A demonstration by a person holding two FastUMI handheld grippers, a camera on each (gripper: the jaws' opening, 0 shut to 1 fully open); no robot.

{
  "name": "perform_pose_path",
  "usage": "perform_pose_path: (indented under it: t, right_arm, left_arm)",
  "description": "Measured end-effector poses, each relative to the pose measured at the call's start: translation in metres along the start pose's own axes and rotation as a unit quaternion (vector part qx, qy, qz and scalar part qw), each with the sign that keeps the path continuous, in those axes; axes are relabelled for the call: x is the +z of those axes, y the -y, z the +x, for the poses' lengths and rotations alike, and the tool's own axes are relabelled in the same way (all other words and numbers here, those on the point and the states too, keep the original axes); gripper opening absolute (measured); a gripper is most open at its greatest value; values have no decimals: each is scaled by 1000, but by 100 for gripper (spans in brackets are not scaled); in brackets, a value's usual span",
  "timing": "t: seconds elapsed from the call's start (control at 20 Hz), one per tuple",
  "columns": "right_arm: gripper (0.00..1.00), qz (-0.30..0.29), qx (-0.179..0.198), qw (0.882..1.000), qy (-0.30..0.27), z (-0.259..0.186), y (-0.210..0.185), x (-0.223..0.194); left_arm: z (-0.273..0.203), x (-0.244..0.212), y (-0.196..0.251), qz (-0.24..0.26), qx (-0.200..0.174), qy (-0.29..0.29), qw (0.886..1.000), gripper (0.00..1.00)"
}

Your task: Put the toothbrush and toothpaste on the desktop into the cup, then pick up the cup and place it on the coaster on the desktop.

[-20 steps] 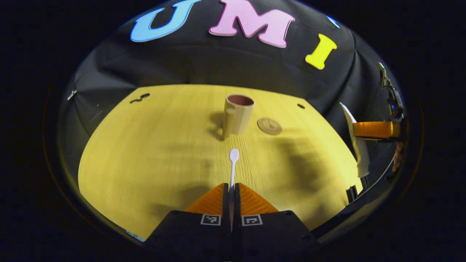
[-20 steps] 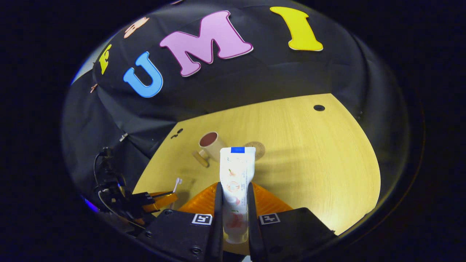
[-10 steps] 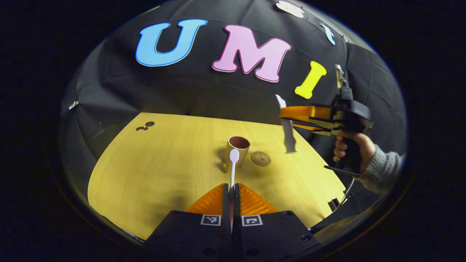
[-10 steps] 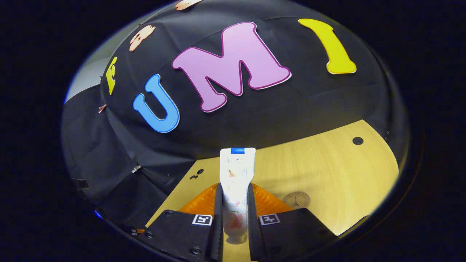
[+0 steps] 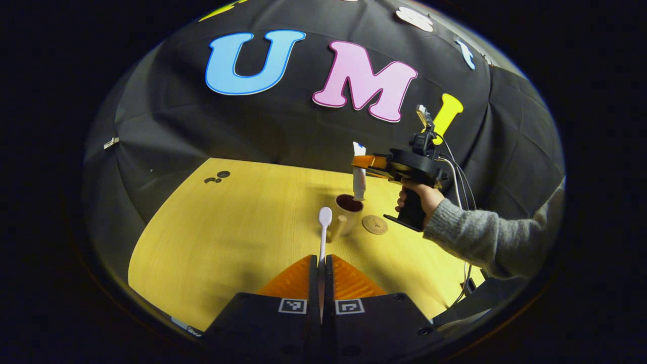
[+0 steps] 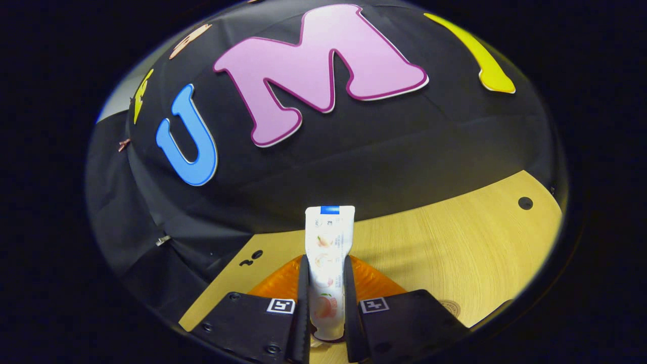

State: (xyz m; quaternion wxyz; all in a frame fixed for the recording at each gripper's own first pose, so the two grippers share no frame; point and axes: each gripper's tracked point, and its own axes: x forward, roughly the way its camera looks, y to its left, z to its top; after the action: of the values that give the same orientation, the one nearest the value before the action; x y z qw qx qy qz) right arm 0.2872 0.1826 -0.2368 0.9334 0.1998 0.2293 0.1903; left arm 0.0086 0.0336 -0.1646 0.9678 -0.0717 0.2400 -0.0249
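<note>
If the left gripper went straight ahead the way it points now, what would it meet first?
Probably the beige mug: the white toothbrush held in the left gripper points at its near side, though depth is unclear.

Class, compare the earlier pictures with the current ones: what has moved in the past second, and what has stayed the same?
The right gripper carried the toothpaste from the table's right edge to above the cup; the tube now hangs upright, its lower end at the cup's mouth. Unchanged: both grippers stay shut, the left gripper on the toothbrush. The cup stands beside the coaster as before.
</note>
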Motion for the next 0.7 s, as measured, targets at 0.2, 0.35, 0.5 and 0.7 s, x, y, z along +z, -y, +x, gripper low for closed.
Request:
perform_pose_path:
  t: [0.2, 0.35, 0.5, 0.7]
  right_arm:
    - [31, -27, -1, 999, -27, 15, 4, -31]
    - [32, -58, 7, 998, -32, 13, -4, -42]
    - [30, -92, 9, 995, -38, 15, -10, -48]
    - [39, -99, 7, 994, -47, 7, -10, -53]
  left_arm:
    - [2, -3, -9, -13, 11, -6, 1000, 6]
    - [9, -4, -12, -16, 14, -11, 1000, 6]
    - [15, -2, -14, -18, 12, -14, 1000, 6]
    - [22, -1, -14, -18, 6, -17, 1000, 6]
